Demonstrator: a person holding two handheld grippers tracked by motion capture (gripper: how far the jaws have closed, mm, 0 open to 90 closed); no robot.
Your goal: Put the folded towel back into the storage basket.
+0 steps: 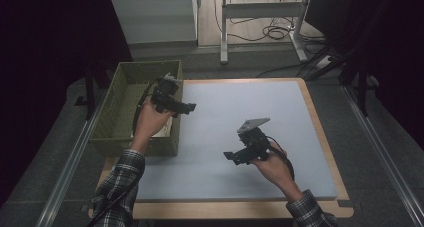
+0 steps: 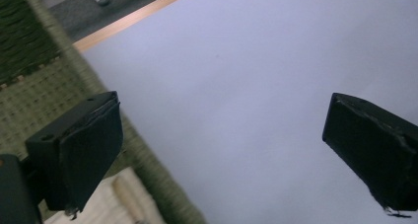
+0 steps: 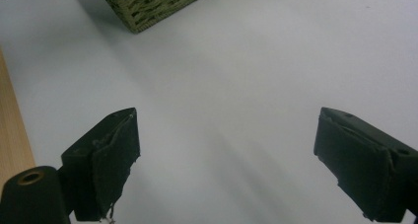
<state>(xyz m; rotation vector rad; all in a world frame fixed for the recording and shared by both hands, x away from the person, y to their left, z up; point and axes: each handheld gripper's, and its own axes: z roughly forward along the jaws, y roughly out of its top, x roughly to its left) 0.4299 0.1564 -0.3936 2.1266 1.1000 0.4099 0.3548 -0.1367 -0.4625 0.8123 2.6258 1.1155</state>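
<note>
High view puts the woven basket (image 1: 112, 107) at the left edge of the surface (image 1: 235, 117), with something pale (image 1: 162, 132) lying in its near end. The left claw (image 1: 186, 107) hangs over the basket's right wall, its tips out past the rim and above the grey mat, pointing toward the middle of the surface. In the left gripper view the jaws stand wide apart with nothing between them; the basket's rim (image 2: 148, 160) runs under the left jaw, and the pale thing (image 2: 125, 204) lies just below that jaw, inside the basket and apart from the pads.

The right claw (image 1: 231, 157) is held over the near middle of the mat, well apart from the basket, tips pointing left toward it. In the right gripper view its jaws are spread wide over bare mat, nothing between them, and a corner of the basket (image 3: 148, 7) stands at the top of that picture, some way ahead.

Between the two claws the mat is open. A wooden border (image 1: 320, 137) frames the mat on the right and near sides; in the right gripper view a strip of that wood (image 3: 12, 135) lies close beside the left jaw. Beyond the surface's far edge stand a table frame (image 1: 262, 17) and loose cables (image 1: 275, 32) on the floor.
</note>
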